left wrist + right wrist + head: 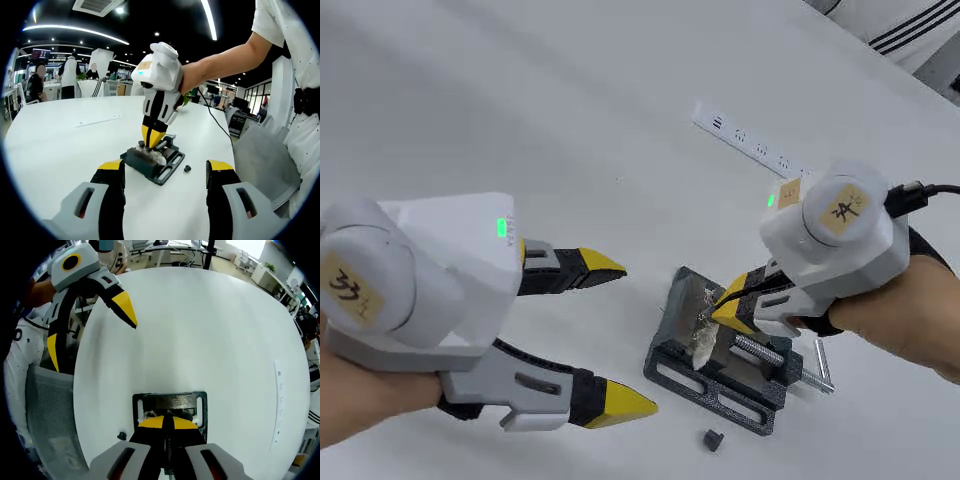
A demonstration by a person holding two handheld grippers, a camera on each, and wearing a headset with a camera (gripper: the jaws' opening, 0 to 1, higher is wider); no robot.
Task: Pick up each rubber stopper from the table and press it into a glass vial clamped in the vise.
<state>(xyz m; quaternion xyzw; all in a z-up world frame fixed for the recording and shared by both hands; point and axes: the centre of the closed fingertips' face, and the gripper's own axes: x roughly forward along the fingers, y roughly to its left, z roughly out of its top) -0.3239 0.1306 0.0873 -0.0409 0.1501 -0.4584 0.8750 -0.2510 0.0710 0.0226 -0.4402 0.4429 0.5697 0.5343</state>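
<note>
While my right gripper [720, 308], jaws pressed together, sits on the vial [703, 340] in the vise [720, 390], perhaps seating something, my left gripper [638, 338] hangs spread; one rubber stopper [712, 439] waits on the table [570, 100] near the vise.

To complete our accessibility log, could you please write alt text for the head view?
The right tool, its yellow tips closed, reaches down into a dark grey bench vise on a white table. The left tool hovers open beside it; a small black rubber stopper lies near the vise.
</note>
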